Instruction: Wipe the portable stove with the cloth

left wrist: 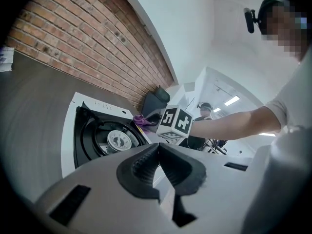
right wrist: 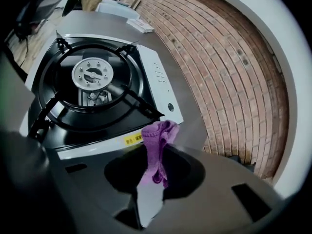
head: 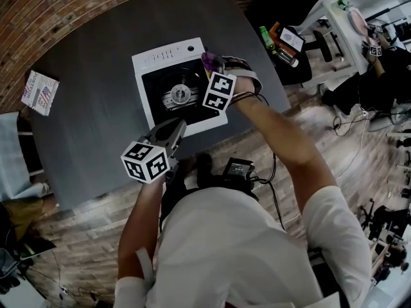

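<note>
White portable stove [head: 166, 53] with a round black burner well, flat on a dark grey table [head: 96, 133], towards the table's right side, control strip along the far edge. Silver burner head [right wrist: 92, 74] at the centre of the well, black pan supports around it. Purple cloth [right wrist: 158, 133] bunched into a narrow wad at the stove's right rim, close to the far right corner, just beside a small yellow label [right wrist: 130, 139] on the white casing; contact with the casing not clear. Right gripper [right wrist: 155, 162] clamped on that cloth, jaws closed on the fabric, a tuft poking out past the tips. Left gripper [left wrist: 158, 147] by the stove's near edge, tips aimed towards the burner, jaws pressed together with nothing between them. Well apart, on the table's far left, a small printed packet [head: 40, 92]. Beyond the table, a red brick wall [right wrist: 229, 62].
</note>
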`<control>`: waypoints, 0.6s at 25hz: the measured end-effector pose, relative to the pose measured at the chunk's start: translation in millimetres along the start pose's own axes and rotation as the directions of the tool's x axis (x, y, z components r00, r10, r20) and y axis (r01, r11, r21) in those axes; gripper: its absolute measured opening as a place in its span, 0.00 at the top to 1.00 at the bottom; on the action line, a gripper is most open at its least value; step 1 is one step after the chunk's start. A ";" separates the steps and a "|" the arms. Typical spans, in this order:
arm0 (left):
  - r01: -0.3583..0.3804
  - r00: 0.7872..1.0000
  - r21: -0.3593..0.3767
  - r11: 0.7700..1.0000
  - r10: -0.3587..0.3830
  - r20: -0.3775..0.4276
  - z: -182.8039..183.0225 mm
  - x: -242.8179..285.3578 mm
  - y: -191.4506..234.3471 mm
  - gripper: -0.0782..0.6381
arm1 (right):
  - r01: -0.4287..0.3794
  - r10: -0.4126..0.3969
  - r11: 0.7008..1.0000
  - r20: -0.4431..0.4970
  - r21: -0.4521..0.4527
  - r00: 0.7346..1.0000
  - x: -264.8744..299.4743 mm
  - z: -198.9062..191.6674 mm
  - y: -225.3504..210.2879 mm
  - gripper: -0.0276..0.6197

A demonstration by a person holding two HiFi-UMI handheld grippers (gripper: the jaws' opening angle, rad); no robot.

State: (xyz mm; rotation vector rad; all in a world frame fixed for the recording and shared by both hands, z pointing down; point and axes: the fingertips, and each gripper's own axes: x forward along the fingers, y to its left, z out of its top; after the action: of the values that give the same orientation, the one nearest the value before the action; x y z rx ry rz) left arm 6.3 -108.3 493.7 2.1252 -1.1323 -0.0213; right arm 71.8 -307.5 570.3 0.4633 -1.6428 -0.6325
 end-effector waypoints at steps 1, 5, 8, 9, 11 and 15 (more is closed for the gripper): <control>0.004 1.000 0.001 1.000 -0.004 -0.002 -0.1 1.9 -1.1 0.88 | -0.001 0.001 1.000 0.004 -0.010 1.000 -1.3 0.8 3.7 0.82; 0.023 1.000 0.007 1.000 -0.023 -0.012 -1.3 8.3 -7.0 0.88 | -0.002 0.002 1.000 0.020 -0.026 1.000 -7.7 3.0 11.8 0.82; 0.029 0.999 0.011 1.000 -0.029 -0.016 -1.1 10.4 -10.8 0.88 | -0.010 0.011 0.999 0.033 -0.032 0.999 -12.8 5.0 15.6 0.82; 0.031 0.999 0.012 0.999 -0.031 -0.017 -0.8 11.1 -11.9 0.88 | -0.012 0.013 0.999 0.035 -0.038 0.999 -14.3 5.2 17.1 0.82; 0.034 0.999 0.014 0.999 -0.033 -0.018 -0.6 12.2 -13.8 0.88 | -0.008 0.011 0.998 0.040 -0.060 0.999 -16.9 6.1 19.9 0.82; 0.036 0.999 0.017 0.999 -0.036 -0.015 -1.5 13.8 -17.4 0.88 | 0.003 0.003 0.993 0.054 -0.117 0.999 -22.0 12.0 25.2 0.82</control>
State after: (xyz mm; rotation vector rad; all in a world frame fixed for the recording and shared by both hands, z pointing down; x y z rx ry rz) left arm 27.7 -111.4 488.5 2.1574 -1.0895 -0.0122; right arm 64.8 -272.6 568.4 0.3633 -1.6468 -0.7429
